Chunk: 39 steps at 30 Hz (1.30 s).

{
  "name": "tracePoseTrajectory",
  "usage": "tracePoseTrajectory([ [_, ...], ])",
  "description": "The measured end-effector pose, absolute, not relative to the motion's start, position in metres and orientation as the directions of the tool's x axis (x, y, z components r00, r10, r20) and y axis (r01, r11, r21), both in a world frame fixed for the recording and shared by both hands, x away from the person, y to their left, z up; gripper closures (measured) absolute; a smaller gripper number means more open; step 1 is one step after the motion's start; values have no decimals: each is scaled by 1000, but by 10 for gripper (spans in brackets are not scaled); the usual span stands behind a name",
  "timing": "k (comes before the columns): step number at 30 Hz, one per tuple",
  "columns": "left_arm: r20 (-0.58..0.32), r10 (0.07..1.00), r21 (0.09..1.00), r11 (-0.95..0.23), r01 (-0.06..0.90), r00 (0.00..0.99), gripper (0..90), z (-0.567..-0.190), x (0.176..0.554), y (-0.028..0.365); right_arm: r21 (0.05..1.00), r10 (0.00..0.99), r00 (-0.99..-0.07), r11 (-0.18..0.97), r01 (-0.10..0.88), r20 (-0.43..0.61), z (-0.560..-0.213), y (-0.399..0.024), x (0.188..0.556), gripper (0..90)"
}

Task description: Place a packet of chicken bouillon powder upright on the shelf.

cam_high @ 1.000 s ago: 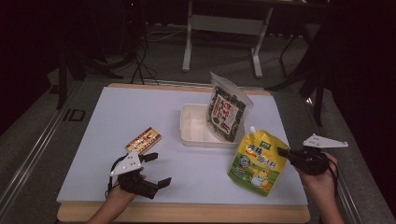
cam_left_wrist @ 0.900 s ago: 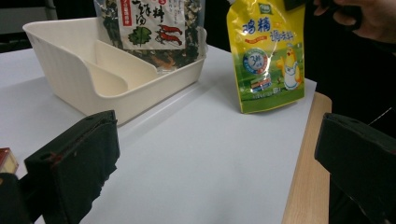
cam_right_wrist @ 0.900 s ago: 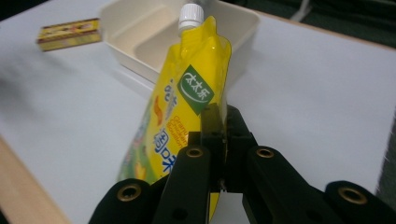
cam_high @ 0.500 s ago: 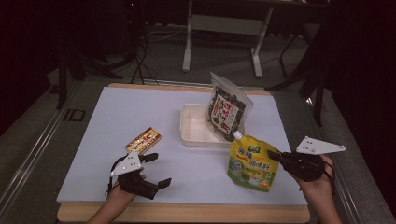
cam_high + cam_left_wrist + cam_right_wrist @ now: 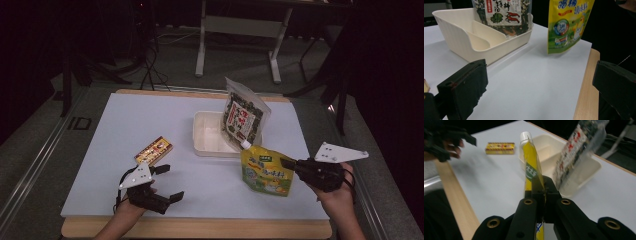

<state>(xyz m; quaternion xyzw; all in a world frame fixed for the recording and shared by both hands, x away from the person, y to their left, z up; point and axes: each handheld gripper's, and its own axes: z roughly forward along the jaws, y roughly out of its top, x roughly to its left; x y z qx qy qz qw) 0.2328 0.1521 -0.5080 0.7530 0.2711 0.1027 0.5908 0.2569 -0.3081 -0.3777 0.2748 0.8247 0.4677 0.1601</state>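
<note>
The right gripper is clamped on the edge of the yellow pouch beside the white tray, while the left gripper rests with jaws wide apart.

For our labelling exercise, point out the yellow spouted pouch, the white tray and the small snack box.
yellow spouted pouch [image 5: 265,172], high view, middle of its printed front.
white tray [image 5: 207,136], high view, bare floor of its left side.
small snack box [image 5: 154,150], high view, centre of its top face.
</note>
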Motion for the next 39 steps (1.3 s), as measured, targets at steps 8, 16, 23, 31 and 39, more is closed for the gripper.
tracePoseTrajectory([
  [8, -167, 530, 946, -151, 286, 831, 0, -508, 232, 153, 881, 590, -805, 341, 328, 71, -363, -292, 261, 900],
  [16, -170, 530, 947, -144, 286, 831, 0, -507, 232, 153, 884, 565, -814, 305, 353, 130, -358, -277, 267, 900],
  [23, -169, 533, 947, -146, 287, 829, 0, -508, 232, 153, 894, 577, -805, 276, 352, 138, -349, -266, 272, 900],
  [31, -173, 534, 947, -142, 289, 828, 0, -508, 232, 155, 919, 613, -773, 193, 345, 162, -340, -251, 279, 900],
  [39, -172, 544, 946, -140, 291, 821, 0, -508, 232, 157, 924, 677, -723, 175, 339, 137, -338, -231, 292, 900],
])
